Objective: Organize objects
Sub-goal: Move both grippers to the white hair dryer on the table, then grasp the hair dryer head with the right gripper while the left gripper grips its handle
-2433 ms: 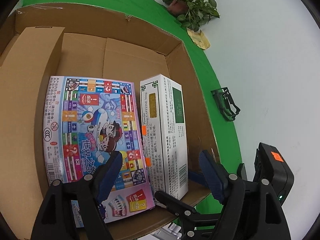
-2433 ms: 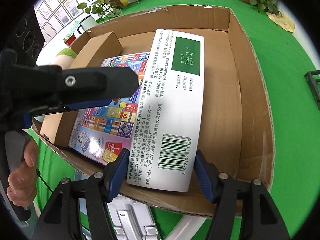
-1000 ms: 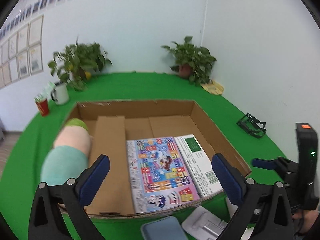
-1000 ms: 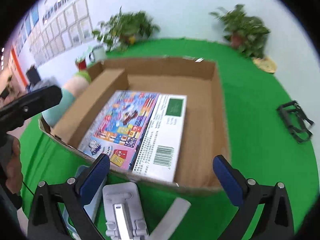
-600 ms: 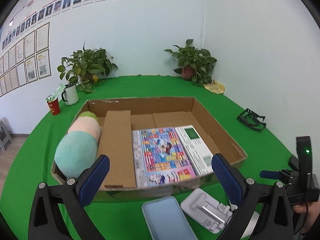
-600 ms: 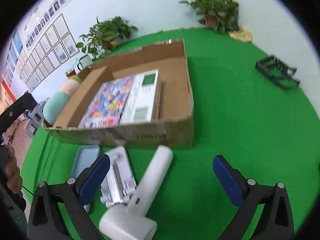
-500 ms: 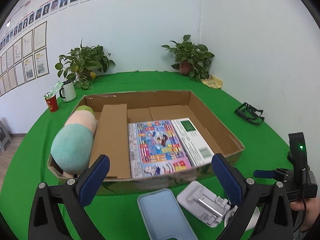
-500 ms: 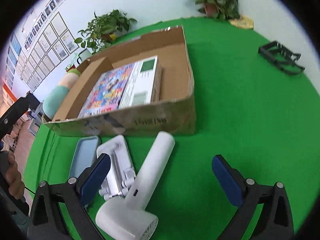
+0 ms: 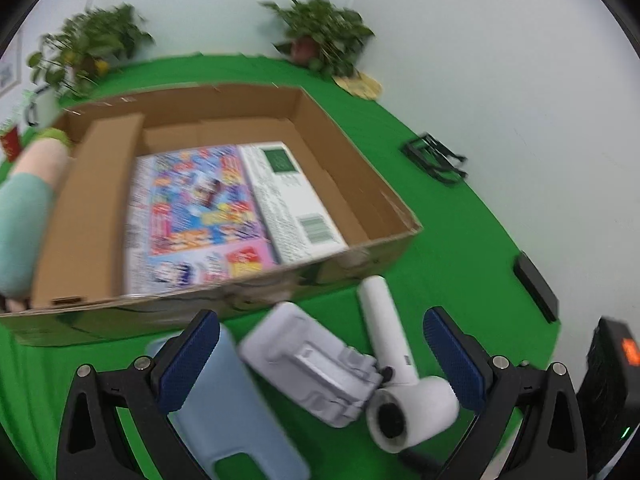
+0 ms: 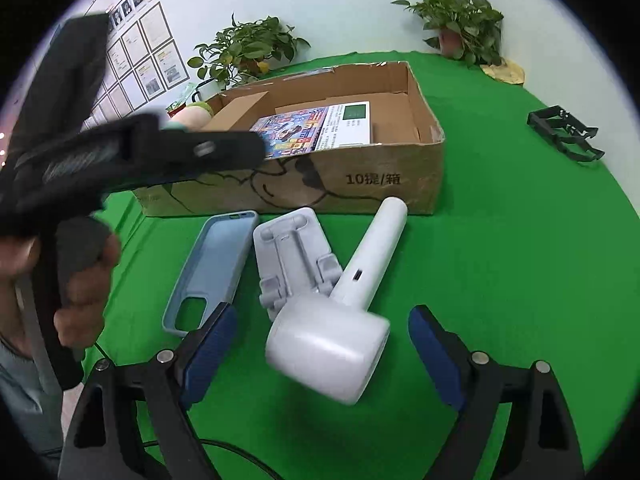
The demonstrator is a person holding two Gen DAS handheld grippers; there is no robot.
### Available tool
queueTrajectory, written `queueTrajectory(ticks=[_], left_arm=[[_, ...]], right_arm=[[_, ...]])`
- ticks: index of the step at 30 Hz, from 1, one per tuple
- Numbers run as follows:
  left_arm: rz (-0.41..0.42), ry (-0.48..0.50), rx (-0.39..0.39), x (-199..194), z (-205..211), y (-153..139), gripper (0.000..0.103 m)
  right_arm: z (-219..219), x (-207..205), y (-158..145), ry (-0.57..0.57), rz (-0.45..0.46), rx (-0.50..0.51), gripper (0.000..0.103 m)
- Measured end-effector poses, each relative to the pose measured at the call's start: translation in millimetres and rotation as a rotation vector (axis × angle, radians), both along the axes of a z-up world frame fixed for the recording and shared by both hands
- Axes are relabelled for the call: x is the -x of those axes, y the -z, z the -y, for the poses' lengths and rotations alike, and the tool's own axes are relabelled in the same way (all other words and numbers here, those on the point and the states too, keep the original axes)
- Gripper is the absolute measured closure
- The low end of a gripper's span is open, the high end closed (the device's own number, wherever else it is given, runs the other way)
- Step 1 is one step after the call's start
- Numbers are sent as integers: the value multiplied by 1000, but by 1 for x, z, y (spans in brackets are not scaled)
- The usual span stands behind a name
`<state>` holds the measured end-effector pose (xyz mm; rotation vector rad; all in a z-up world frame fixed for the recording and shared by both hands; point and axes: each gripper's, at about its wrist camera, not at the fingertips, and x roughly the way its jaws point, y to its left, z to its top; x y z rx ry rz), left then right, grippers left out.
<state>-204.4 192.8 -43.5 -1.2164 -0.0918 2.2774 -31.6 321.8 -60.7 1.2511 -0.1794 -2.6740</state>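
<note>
Dryer: white handheld dryer (image 10: 340, 312) is seen lying on the green counter (image 10: 500, 280) in front of the cardboard box (image 10: 360, 180), its barrel head nearest the right-wrist camera and its handle angled up toward the box wall.
Neighbours: grey folding stand (image 10: 294, 256) is touching or just beside the dryer's handle on its left; blue phone case (image 10: 212, 272) lies further left, apart from the dryer.
Box contents: colourful game box (image 9: 192, 216) and white medicine carton (image 9: 288, 196) are laid flat side by side inside; a plush toy (image 9: 24, 208) is seen at the box's left edge.
Step in hand: three loose items are judged left to pack; the approach to one of them is under way, most likely the dryer.
Right gripper (image 10: 322, 348): jaws are spread wide and empty; the dryer's head sits between them, slightly ahead, and no contact is shown.
Left gripper (image 9: 320, 364): jaws are likewise wide and empty; the stand and the dryer's head are framed between them, the phone case under the left jaw.
Next move: a descent is called for until the pads flank the dryer, then a firm closure, since the rounded smooth head may slip or roll.
Risk: the stand may be nudged.
</note>
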Motion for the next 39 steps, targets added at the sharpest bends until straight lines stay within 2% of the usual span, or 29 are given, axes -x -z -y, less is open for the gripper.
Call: queueTrajectory(ticks=[3,6,13,15,20,27,32,39], left_arm=[[75,68,-24,10,-22,10,1],[148,112,-61,18,-41,22,1],[244,136,-106,30,-69,42,10],[257,156,-94,27,-76,47,13],[319,185,-56,16,-91,67,30],[315,153,1,12,-100,74,44],[309,140,45,15,-100,79,65],[322,164,88,19,-106,84,68]], right_arm=[[4,-4,12,10,19,-1,21],[2,-4,17,34,18,0,35],[1,-16,17,24,-12,-23,41],[-1,-24,17,19,-9,-23,43],[-5,-44,16,0,-1,-32,44],[4,-66,15,-14,-6,-63,44],[6,-67,15,-6,-20,-85,44],[13,-68,14,-3,-49,-159,44]])
